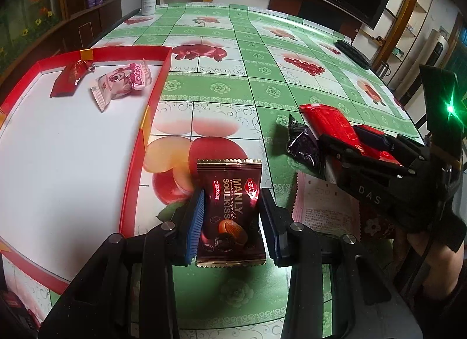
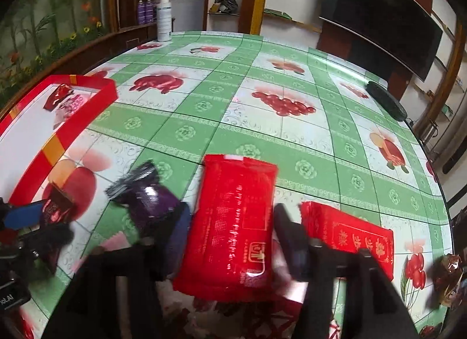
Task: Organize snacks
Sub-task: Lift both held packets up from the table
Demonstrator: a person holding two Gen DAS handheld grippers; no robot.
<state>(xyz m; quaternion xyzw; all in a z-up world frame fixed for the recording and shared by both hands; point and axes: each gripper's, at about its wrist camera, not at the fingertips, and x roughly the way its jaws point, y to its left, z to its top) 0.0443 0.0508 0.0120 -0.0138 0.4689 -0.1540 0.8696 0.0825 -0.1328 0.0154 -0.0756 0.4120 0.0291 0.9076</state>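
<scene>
Two grippers: left gripper clamped on the brown chocolate packet, lifted beside the red tray; right gripper straddles the red packet on the table, contact too blurred to tell.
Handling: light, crinkly, slippery foil; soft filling. Best pinched across the middle.
Writing: "MANLY SOULKISS" on the brown packet; "DAS" on the right gripper's body.

Motion blur smeared the right gripper and the purple packet. The red tray ran off the picture's left edge. The pink packet lay half hidden under the right gripper.
</scene>
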